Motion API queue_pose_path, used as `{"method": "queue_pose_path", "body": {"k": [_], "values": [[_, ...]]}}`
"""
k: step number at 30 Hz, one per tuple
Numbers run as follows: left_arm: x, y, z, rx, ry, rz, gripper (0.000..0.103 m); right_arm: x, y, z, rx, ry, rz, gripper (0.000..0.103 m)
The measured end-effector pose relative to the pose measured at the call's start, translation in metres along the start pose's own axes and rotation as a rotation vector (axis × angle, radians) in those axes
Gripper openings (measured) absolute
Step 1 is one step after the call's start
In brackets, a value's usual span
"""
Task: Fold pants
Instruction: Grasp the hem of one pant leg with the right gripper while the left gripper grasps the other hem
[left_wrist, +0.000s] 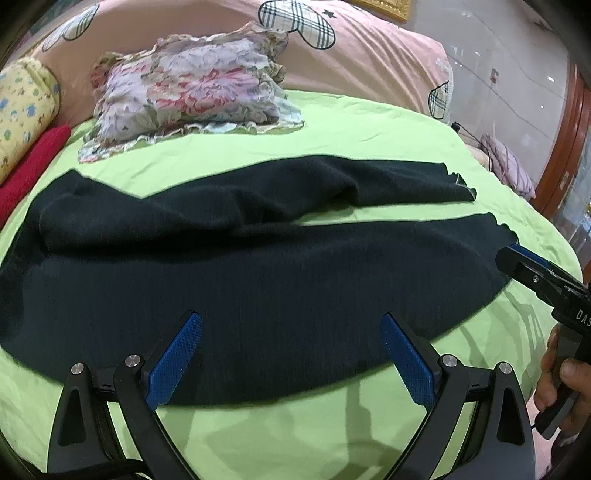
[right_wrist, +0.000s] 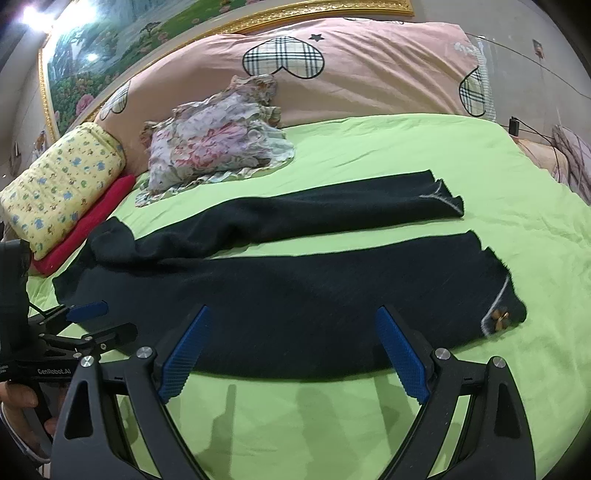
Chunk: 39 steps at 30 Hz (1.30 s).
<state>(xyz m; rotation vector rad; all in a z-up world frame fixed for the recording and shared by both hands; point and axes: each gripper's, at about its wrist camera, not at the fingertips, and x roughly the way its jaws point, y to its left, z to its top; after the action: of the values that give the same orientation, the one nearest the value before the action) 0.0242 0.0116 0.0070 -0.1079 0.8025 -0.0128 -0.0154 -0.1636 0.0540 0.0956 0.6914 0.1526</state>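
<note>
Black pants lie spread flat on the green bed sheet, waist at the left, two legs running right with a gap between them; they also show in the right wrist view. The near leg's hem carries a small bow. My left gripper is open and empty, fingers over the near edge of the near leg. My right gripper is open and empty over the same near edge, further right. The right gripper also shows in the left wrist view, beside the near leg's hem. The left gripper shows in the right wrist view, by the waist.
A folded floral garment lies beyond the pants. A pink duvet with plaid hearts lies at the back. A yellow patterned pillow and a red cloth sit at the left. The bed's right edge drops to the floor.
</note>
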Motion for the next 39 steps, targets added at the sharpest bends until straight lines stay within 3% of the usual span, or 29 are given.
{"method": "queue_pose_path", "body": {"k": [14, 27, 33, 39], "values": [[0.028, -0.011, 0.054, 0.119, 0.014, -0.023, 0.098, 0.014, -0.036, 0.042, 0.086, -0.004, -0.039, 0.091], [0.075, -0.022, 0.103, 0.277, 0.032, 0.012, 0.098, 0.059, -0.098, 0.084, 0.284, 0.074, -0.064, 0.091], [0.103, -0.031, 0.118, 0.375, 0.074, -0.026, 0.098, 0.089, -0.126, 0.093, 0.382, 0.152, -0.078, 0.090], [0.132, -0.043, 0.113, 0.519, 0.131, -0.012, 0.098, 0.113, -0.147, 0.092, 0.488, 0.199, -0.064, 0.074]]}}
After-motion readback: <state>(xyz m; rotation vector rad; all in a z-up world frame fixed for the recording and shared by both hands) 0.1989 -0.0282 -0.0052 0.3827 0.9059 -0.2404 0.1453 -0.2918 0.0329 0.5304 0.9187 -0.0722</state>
